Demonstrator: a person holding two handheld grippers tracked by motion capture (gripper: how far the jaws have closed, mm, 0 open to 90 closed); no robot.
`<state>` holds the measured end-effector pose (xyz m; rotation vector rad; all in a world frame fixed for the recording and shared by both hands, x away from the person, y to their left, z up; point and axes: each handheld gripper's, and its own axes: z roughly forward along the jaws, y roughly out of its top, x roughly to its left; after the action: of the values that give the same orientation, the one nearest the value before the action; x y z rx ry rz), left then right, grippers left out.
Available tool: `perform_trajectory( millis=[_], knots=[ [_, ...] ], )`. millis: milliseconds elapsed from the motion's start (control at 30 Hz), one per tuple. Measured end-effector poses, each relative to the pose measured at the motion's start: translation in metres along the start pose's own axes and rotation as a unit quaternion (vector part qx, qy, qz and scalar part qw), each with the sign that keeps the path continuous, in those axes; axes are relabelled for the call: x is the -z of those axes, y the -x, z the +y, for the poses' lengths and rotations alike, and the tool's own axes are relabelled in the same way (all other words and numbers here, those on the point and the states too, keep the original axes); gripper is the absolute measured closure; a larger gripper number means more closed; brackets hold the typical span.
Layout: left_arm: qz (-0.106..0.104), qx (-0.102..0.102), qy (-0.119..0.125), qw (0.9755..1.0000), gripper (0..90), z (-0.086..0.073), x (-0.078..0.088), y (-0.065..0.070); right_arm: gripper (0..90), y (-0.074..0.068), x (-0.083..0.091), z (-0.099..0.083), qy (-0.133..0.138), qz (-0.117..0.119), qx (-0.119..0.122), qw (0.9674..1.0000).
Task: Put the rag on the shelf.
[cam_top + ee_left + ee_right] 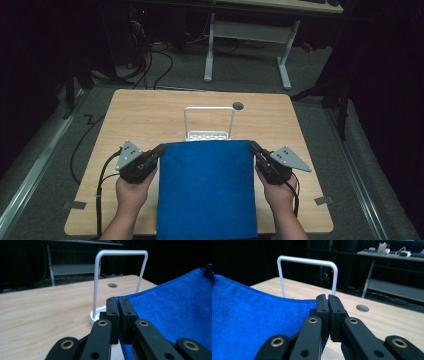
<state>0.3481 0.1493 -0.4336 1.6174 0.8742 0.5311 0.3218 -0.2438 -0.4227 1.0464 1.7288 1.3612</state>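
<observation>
From the high view, a blue cloth (pixel 207 187) of soft, napped towelling hangs stretched flat between the two grippers, its far edge level and its lower part draping toward the near edge of the pale wood-grain table (pixel 150 112). The left gripper (pixel 161 149) pinches the cloth's far left corner and the right gripper (pixel 253 146) its far right corner, jaws closed tight on the fabric. Just behind the cloth stands a white rack (pixel 209 122), a thin bent-tube hoop on a flat perforated base; a round dark hole (pixel 238 105) sits in the tabletop beyond it. In the left gripper view, the matte black pads (pixel 113 312) clamp the towel's hemmed corner, the rack's hoop rising right behind. In the right gripper view, the pads (pixel 335 312) grip the opposite corner likewise. No writing is legible.
</observation>
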Motion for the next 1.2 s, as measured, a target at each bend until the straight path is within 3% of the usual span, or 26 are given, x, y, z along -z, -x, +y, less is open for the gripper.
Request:
perform_trajectory(
  millis=[267, 633, 1200],
  knots=[
    [0.006, -0.002, 0.034, 0.9994, 88.0, 0.018, 0.009, 0.002, 88.6, -0.002, 0.008, 0.018, 0.033, -0.004, 0.005, 0.9994],
    [0.008, -0.023, 0.071, 0.9972, 88.1, 0.048, 0.009, 0.009, 88.6, 0.0, 0.01, 0.042, 0.07, -0.007, 0.003, 0.9975],
    [0.01, -0.028, 0.083, 0.9961, 88.1, 0.079, 0.009, -0.002, 88.6, 0.004, 0.01, 0.076, 0.095, -0.006, 0.015, 0.9954]
  ],
)
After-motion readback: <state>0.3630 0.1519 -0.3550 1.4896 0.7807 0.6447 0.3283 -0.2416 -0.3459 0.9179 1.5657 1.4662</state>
